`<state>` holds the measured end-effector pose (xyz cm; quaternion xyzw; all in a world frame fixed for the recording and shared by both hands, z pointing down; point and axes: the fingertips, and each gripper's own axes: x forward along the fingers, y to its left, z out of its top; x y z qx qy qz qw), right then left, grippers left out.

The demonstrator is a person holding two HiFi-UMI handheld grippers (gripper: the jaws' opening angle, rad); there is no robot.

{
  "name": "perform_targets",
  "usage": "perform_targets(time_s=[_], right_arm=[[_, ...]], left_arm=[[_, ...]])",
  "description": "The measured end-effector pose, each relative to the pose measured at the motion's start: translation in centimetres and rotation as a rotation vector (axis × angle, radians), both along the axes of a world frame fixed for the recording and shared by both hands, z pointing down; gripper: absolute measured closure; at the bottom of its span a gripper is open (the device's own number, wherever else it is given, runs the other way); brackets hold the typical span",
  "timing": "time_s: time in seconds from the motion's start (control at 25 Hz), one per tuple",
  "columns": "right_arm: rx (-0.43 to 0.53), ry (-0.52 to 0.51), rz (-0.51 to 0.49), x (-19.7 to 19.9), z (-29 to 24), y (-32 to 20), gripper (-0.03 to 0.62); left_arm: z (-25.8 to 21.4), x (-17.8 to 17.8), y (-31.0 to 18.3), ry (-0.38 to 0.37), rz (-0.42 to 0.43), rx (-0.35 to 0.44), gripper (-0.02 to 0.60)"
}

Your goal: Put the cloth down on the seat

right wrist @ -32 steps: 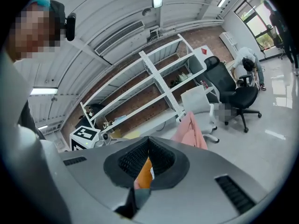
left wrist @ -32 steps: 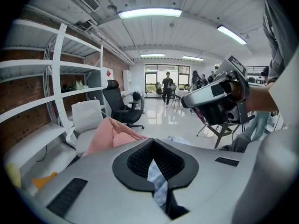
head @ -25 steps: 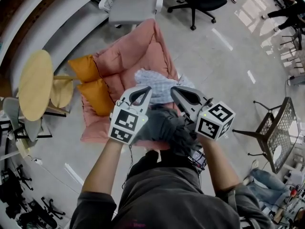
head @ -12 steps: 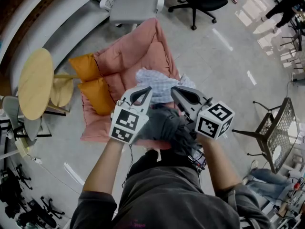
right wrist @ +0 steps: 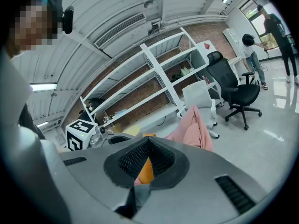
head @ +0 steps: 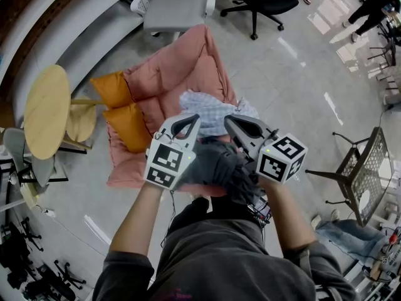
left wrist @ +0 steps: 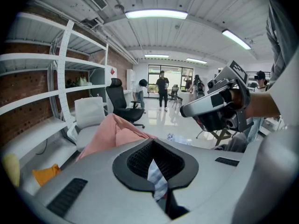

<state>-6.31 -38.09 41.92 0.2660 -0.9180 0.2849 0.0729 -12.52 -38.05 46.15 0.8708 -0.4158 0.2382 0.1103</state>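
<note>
Closest, the left tool (head: 183, 125) and right tool (head: 245, 130) have their jaws pressed together, apparently pinching a dark grey cloth (head: 216, 165) bunched between them over the pink seat (head: 182, 68). It looks soft, light and limp, best held by its edges. Beyond, a checked cloth (head: 210, 110) lies on the seat.

Closed left gripper (head: 193, 117), closed right gripper (head: 229, 118)

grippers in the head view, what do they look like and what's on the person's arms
Both the left gripper and the right gripper have light grey shells with black ribbed teardrop-shaped jaw linings, and each carries a white cube printed with black square markers. The person wears a dark grey top with short sleeves.
</note>
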Motion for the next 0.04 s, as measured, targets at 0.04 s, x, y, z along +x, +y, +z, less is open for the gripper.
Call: perform_targets(time_s=[0.04], right_arm=[[-0.001,0.000,0.000,-0.02,0.04,-0.03,0.579]], left_arm=[[-0.03,-0.07,-0.06,0.000,0.000,0.001,0.571]])
